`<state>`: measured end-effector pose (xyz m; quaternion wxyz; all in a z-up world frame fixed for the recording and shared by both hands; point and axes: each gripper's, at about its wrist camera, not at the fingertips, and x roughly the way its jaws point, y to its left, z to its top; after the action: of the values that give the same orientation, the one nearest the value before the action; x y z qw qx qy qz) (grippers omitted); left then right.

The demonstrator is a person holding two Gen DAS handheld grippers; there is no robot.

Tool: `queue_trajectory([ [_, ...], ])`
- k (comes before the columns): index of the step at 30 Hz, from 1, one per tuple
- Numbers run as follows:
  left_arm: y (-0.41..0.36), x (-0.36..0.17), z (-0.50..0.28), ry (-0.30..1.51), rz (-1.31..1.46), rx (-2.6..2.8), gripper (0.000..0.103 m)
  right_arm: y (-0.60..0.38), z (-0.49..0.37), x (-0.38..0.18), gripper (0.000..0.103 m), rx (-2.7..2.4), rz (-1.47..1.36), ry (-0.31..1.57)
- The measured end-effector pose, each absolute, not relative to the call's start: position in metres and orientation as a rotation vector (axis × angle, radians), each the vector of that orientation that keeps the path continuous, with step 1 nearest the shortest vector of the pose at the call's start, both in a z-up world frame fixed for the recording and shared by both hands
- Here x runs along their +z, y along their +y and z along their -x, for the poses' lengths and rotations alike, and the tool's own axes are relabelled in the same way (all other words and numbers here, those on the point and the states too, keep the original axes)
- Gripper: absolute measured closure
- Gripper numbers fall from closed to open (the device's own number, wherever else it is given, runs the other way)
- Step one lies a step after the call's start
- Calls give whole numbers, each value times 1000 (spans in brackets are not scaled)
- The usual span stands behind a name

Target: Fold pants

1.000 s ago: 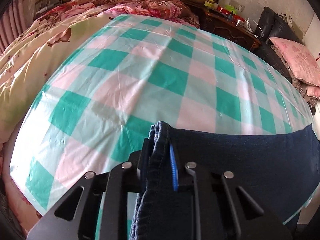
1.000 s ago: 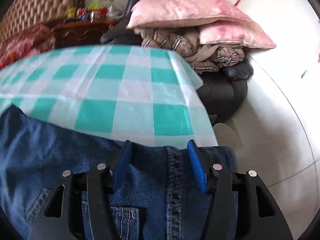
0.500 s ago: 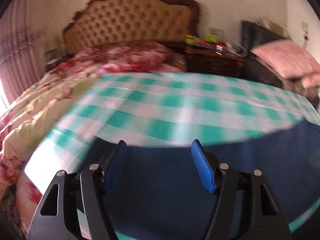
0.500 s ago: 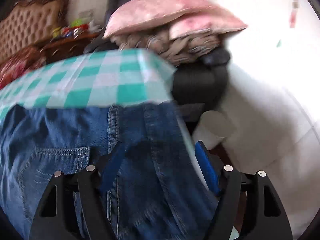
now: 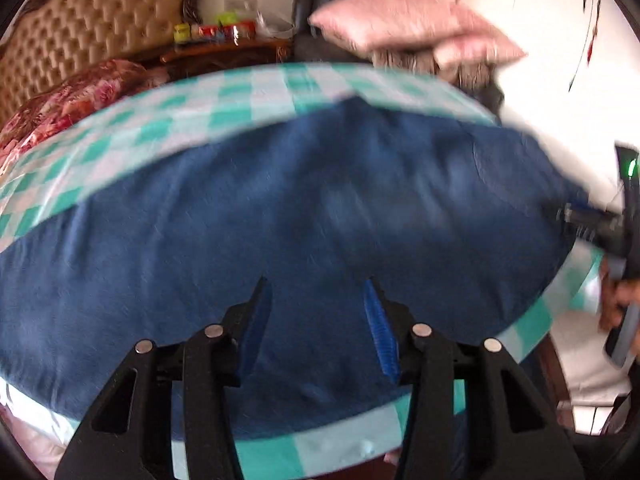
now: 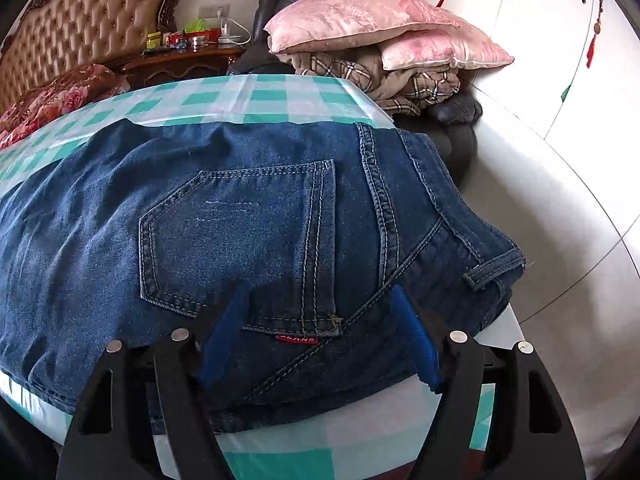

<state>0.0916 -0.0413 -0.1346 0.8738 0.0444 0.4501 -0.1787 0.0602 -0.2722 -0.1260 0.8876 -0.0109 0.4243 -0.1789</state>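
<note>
- The pants [image 6: 248, 216] lie flat on the green-white checked cloth [image 6: 256, 96], and cover most of it; the cloth shows as a band behind them and a strip in front.
- Right wrist view is sharp: it shows the back pocket [image 6: 240, 236] w/ pale double stitching, a small red label under it, thick seams, and a belt loop at the waistband corner near the cloth's right edge.
- Left wrist view is blurred: there the pants [image 5: 280, 220] are only a plain dark-blue denim field, no stitching readable.
- Only the left view shows the right gripper [image 5: 588, 220] from outside, at the pants' right edge, w/ a hand [image 5: 618, 300] on its handle.
- Left gripper [image 5: 316, 312]: black frame, ribbed blue pads, jaws closing but apart, over the denim, nothing pinched between.
- Right gripper [image 6: 320, 332]: jaws wide apart, pads on both sides of the pocket's lower corner, not clamped.
- Behind the cloth: tufted tan headboard [image 6: 84, 28], dark wood nightstand [image 6: 184, 60], glossy pink pillows [image 6: 360, 20] on plaid bedding.
</note>
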Motion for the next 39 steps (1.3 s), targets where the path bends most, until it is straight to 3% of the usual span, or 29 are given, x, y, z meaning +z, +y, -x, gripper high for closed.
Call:
queue_trajectory([
  [16,-52,-141,-67,936,-154,-327,54,-235,-51,-99,32,-354,69,839],
  [21,-46,-138,-67,938,-106,-333,54,-207,-58,-109,32,-305,82,921],
  [28,14,-117,-64,845,-42,-151,54,-194,-51,-127,34,-317,102,1003],
  [39,105,-135,-67,915,39,36,54,-187,-47,-128,33,-339,134,1021],
])
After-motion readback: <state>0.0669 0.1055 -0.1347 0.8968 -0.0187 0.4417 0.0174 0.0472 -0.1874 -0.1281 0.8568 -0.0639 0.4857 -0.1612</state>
